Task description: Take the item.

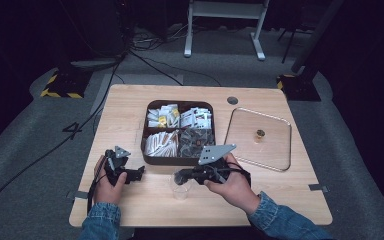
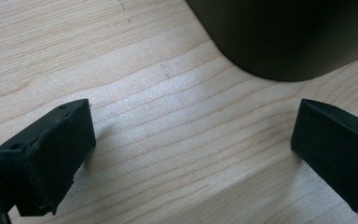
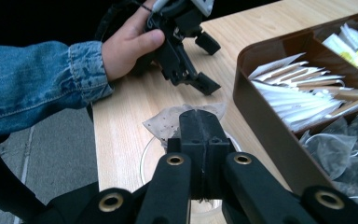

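Note:
My right gripper (image 3: 200, 135) is shut on a brownish mesh tea bag (image 3: 168, 120), which hangs just over the rim of a clear cup (image 3: 145, 161). In the high view the cup (image 1: 180, 189) stands near the table's front edge, below the right gripper (image 1: 180, 176). My left gripper (image 1: 136, 173) rests on the table to the left of the cup, open, with bare wood between its jaws (image 2: 193, 140). The right gripper view shows the left gripper (image 3: 204, 65) farther off, held by a hand in a denim sleeve.
A brown tray (image 1: 145, 150) with several compartments of sachets, sticks and tea bags sits mid-table; its dark corner (image 2: 284, 42) lies just ahead of the left gripper. A clear lid (image 1: 275, 150) with a gold knob lies at the right. The table's left edge (image 3: 95, 140) is close.

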Demonstrator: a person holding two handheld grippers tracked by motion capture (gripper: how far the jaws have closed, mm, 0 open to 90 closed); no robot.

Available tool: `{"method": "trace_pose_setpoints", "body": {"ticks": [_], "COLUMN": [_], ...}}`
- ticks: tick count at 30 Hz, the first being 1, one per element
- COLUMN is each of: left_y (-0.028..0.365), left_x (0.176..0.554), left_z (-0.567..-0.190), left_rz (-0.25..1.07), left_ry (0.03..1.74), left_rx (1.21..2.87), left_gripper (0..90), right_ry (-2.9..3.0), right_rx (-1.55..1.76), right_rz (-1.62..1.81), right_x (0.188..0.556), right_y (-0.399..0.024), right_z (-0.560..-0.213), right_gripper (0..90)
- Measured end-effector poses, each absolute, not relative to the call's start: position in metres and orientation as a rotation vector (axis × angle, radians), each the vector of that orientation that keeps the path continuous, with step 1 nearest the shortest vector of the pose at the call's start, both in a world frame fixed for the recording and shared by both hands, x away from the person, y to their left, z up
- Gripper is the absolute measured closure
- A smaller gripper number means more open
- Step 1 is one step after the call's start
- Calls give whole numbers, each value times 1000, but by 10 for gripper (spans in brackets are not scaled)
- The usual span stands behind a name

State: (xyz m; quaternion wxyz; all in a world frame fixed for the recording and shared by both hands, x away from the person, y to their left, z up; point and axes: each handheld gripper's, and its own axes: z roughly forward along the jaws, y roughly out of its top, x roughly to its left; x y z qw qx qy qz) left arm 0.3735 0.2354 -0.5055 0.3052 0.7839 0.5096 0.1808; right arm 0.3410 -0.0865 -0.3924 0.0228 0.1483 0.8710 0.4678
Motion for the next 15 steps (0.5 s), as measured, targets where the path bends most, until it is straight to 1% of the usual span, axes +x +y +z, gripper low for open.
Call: {"method": "trace_pose_setpoints", "body": {"ticks": [5,6,7,8,9,10,11,12,13,15], "left_y": [235,235,235,235,235,235,235,235,235,235], "left_x": [374,373,373,374,374,373,373,373,373,373], "left_z": [-505,-506,-506,-505,-505,-506,-505,-505,-505,-506], "left_rz": [479,479,479,479,479,479,479,479,481,481], "left_ry": [1349,1350,1350,1349,1349,1350,1351,1351,1351,1351], "left_rx": [2075,2073,2073,2075,2075,2074,2075,2075,2076,2074], "left_gripper": [1,1,1,1,1,1,1,1,1,1], "right_ry": [2708,2715,2715,2708,2706,2706,2689,2689,2689,2685], "right_rx": [459,466,466,491,495,495,508,508,517,519], "right_rz": [1426,1419,1419,1429,1435,1435,1441,1441,1452,1456], "right_x": [340,340,340,340,340,340,340,340,340,340], "right_y": [-86,-86,-86,-86,-86,-86,-87,-87,-87,-88], "right_z": [-398,-402,-402,-405,-407,-407,-410,-410,-411,-412], "right_gripper": [900,869,869,810,787,787,732,732,699,686]}}
